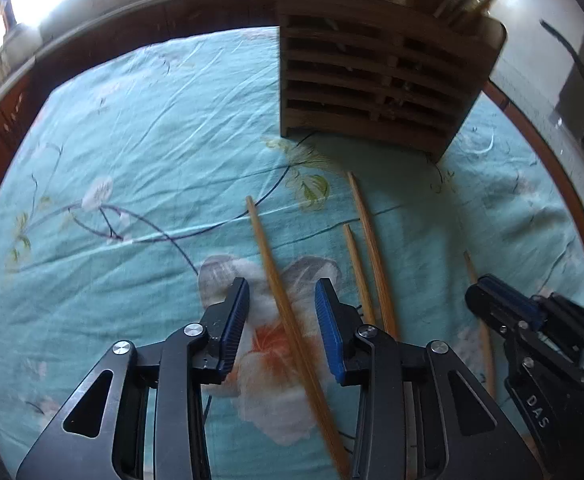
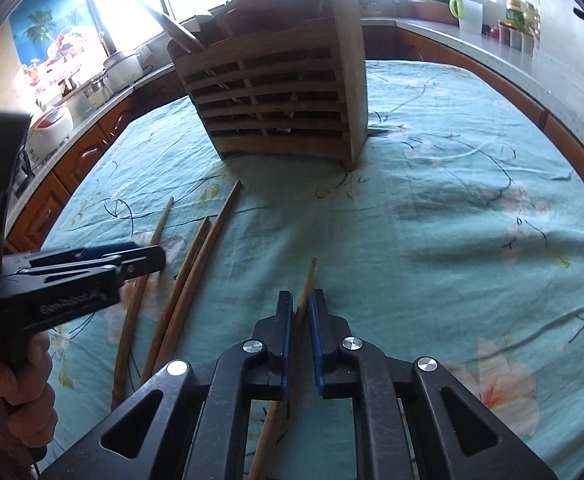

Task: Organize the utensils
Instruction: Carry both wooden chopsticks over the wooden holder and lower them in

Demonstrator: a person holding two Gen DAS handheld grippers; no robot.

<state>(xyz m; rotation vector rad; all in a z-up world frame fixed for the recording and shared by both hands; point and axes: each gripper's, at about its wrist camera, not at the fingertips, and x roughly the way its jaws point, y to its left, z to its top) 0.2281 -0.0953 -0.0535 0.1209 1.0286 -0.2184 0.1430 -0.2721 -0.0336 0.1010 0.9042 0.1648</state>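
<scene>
Clamping one chopstick [image 2: 307, 292] in my right claw [image 2: 300, 312], I hold my left claw [image 1: 282, 304] unclenched astride another chopstick [image 1: 270, 264] on the cloth-covered counter [image 2: 451, 200]; the wooden holder [image 2: 276, 92] stands beyond, open cloth on my right.

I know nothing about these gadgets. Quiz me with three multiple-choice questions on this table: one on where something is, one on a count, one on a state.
1. Where does the wooden holder stand?
A. On the teal cloth
B. On the floor
C. In a gripper

2. How many chopsticks are outside the holder?
A. Two
B. Four
C. Seven

3. The right gripper is:
A. Wide open and empty
B. Shut on a chopstick
C. Out of sight

Answers: 1 A, its base rests on the cloth; 2 B, both views show four; 3 B, its blue pads pinch the stick.
</scene>
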